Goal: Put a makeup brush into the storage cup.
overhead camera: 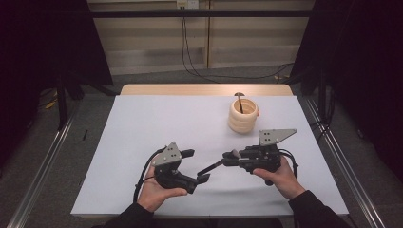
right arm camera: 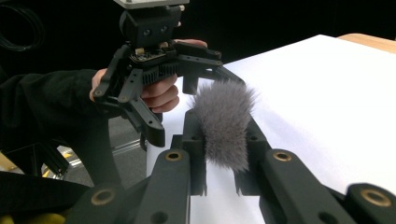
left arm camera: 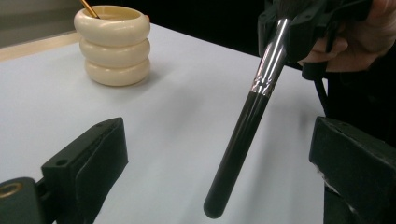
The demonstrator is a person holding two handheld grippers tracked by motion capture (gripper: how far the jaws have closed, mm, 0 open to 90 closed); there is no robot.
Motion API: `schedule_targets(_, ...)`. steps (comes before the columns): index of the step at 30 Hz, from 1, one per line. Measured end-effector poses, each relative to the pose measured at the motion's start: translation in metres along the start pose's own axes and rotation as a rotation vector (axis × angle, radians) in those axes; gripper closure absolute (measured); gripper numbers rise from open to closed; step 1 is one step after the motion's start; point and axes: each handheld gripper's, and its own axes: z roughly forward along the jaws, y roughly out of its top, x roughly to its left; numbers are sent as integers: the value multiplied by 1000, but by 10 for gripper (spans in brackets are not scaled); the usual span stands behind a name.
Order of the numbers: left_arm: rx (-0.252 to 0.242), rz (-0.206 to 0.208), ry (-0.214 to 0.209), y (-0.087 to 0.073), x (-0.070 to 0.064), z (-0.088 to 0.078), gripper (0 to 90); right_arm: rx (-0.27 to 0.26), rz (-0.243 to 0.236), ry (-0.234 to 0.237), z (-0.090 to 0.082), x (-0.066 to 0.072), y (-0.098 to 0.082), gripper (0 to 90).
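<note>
A makeup brush with a black handle (left arm camera: 243, 135) and silver ferrule sticks out of my right gripper (overhead camera: 227, 159), which is shut on it near the head. Its grey bristles (right arm camera: 224, 121) puff up between the right gripper's jaws. The handle (overhead camera: 209, 167) points left, and its free end lies between the jaws of my left gripper (overhead camera: 197, 165). The left gripper (left arm camera: 219, 156) is open, its pads standing well clear of the handle on both sides. A cream ringed holder (overhead camera: 243, 115) stands at the far right of the mat with another brush (overhead camera: 241, 97) upright in it.
A white mat (overhead camera: 142, 123) covers the table, with a wooden edge (overhead camera: 204, 89) at the back. Metal rails run along both sides on the floor. The holder (left arm camera: 114, 44) stands beyond the left gripper's jaws.
</note>
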Motion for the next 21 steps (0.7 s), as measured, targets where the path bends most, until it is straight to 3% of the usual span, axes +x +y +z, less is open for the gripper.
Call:
schedule_targets(5,-8,20,18,0,1,-7,27,2,2,-7,-1,-1,0,772)
schedule_targets(14,-22,14,29,-2,5,-14,19,5,2,-23,-2,-2,0,771)
schedule_targets(16,-25,19,57,-3,6,-15,16,4,2,-27,-3,-2,0,771)
schedule_targets(17,-19,30,95,-3,5,-17,14,3,1,-26,-3,-3,0,772)
schedule_targets(21,-37,30,113,-6,8,-23,14,4,1,-42,-6,-3,1,771)
